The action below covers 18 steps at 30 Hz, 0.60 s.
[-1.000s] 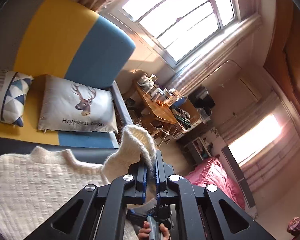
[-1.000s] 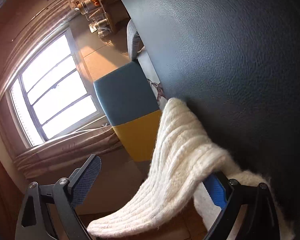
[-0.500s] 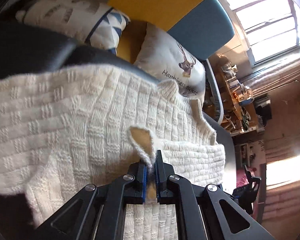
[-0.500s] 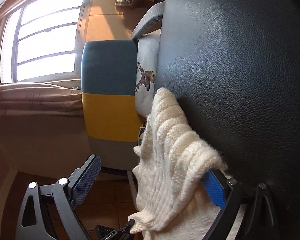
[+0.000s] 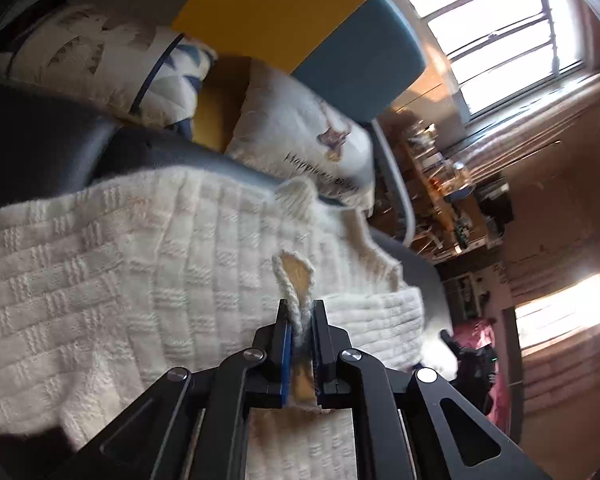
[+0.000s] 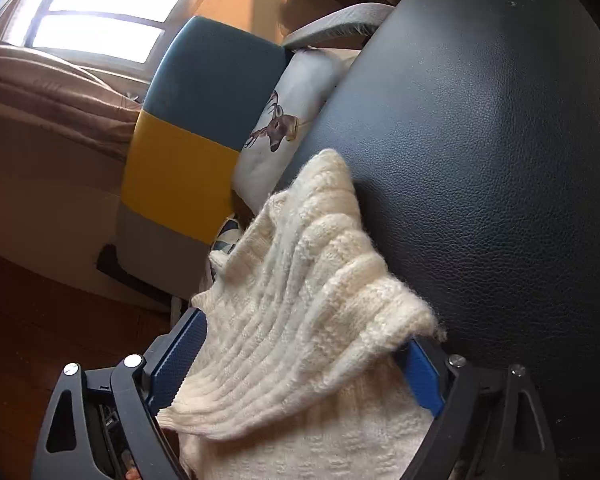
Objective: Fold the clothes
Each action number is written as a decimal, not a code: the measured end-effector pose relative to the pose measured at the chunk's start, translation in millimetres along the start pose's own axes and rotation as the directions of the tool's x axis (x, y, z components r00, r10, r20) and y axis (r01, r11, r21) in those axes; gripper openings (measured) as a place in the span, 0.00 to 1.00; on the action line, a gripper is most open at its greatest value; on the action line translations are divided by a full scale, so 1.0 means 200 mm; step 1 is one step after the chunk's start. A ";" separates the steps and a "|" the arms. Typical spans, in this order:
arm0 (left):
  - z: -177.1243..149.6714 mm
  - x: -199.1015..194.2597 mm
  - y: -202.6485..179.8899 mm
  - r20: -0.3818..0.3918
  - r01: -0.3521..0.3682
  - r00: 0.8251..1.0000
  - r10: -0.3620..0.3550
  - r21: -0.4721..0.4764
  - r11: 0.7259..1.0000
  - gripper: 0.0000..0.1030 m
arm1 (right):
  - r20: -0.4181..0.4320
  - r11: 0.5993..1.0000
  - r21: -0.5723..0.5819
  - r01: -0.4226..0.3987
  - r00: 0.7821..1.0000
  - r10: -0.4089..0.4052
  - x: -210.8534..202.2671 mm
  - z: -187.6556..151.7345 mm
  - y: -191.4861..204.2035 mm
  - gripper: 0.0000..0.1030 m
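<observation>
We grip the sweater cuff (image 5: 294, 280) in our clenched left claw (image 5: 300, 320) | sleeve now swung over the cream sweater (image 5: 140, 260) ahead | right claw (image 6: 300, 364) spread, hem draped between | sleeve fold nearly laid.

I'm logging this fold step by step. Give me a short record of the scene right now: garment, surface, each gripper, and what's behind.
garment: cream knit sweater, spread flat, one cuff pinched
surface: dark padded top
left gripper: shut on the sweater's cuff, held over the body of the sweater
right gripper: open, fingers either side of a ribbed sweater edge, not closed on it
behind: deer pillow, yellow and blue cushion, window
</observation>
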<state>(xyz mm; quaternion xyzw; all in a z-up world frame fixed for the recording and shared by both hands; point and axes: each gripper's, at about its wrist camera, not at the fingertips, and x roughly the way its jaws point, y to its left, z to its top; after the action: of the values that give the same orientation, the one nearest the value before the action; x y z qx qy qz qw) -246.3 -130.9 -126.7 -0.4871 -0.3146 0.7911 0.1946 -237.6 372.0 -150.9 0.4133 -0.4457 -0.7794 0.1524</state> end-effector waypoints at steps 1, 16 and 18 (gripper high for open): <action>-0.01 0.04 0.05 -0.039 -0.030 0.999 0.029 -0.022 0.999 0.09 | -0.007 1.000 -0.009 0.001 1.000 -0.001 0.00 0.00 0.00 0.89; 0.05 0.07 0.24 -0.057 -0.021 0.998 0.009 -0.222 0.975 0.48 | -0.031 0.999 -0.020 0.025 0.999 -0.026 0.02 0.01 0.04 0.89; 0.05 0.16 0.16 -0.108 -0.147 0.985 0.135 -0.114 0.983 0.16 | -0.033 0.998 -0.042 0.037 0.999 -0.039 0.02 0.00 0.05 0.89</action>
<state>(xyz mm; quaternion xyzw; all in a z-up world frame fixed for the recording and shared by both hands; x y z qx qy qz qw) -268.8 -137.4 -166.2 -0.5580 -0.3168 0.7570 0.1237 -242.5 364.2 -145.5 0.4317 -0.4189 -0.7840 0.1535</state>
